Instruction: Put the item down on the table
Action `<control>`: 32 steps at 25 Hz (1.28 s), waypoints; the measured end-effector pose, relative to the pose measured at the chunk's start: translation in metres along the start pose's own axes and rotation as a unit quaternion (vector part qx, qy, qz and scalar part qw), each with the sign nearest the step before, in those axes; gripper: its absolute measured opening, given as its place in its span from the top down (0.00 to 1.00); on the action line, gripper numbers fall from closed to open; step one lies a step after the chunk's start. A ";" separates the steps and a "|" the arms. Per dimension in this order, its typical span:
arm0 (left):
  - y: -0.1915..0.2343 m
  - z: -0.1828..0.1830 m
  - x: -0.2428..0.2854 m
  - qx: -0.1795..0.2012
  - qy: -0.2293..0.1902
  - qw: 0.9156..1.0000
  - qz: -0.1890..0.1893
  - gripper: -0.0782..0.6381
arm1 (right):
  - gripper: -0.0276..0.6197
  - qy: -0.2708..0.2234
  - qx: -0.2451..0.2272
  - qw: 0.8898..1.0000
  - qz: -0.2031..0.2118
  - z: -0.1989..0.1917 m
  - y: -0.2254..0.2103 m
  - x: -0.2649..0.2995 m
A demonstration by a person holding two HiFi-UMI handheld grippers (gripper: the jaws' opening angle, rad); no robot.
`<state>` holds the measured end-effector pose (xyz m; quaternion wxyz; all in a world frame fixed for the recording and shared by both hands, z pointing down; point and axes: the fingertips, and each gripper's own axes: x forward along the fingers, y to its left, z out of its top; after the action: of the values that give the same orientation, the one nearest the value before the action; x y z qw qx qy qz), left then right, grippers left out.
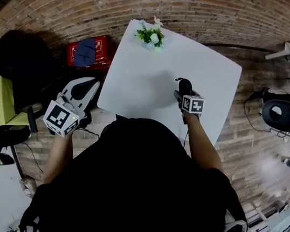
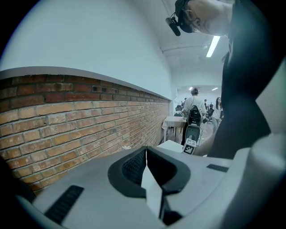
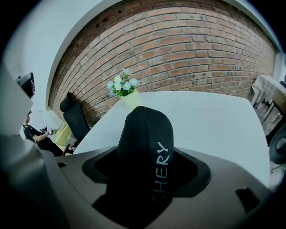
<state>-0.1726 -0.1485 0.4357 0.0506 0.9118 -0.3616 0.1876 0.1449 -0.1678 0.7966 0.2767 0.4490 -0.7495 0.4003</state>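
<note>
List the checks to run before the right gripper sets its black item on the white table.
1. Grip: the right gripper has its jaws shut on the black item. Ok.
2. Landing spot: the white table is bare beside the gripper. Ok.
3. Flower pot: it stands at the far edge, apart from the item. Ok.
4. Left gripper: its jaws are together with nothing between them, and it is off the table's left edge. Ok.
5. Gap between the item and the tabletop: cannot tell.
</note>
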 end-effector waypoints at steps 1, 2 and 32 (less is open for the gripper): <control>0.000 0.000 0.001 0.000 0.000 1.000 0.000 0.87 | 0.39 0.002 0.000 1.000 0.000 -0.001 -0.001 0.002; 0.001 0.001 0.001 0.000 0.000 1.000 0.000 0.87 | 0.39 0.004 -0.001 1.000 -0.001 -0.002 -0.002 0.004; 0.002 -0.008 0.008 -0.004 0.020 1.000 0.003 0.87 | 0.39 0.059 -0.008 0.998 -0.017 -0.036 -0.023 0.044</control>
<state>-0.1709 -0.1535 0.4460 0.0611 0.9068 -0.3638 0.2041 0.1482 -0.1630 0.8577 0.3309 0.4346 -0.7274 0.4154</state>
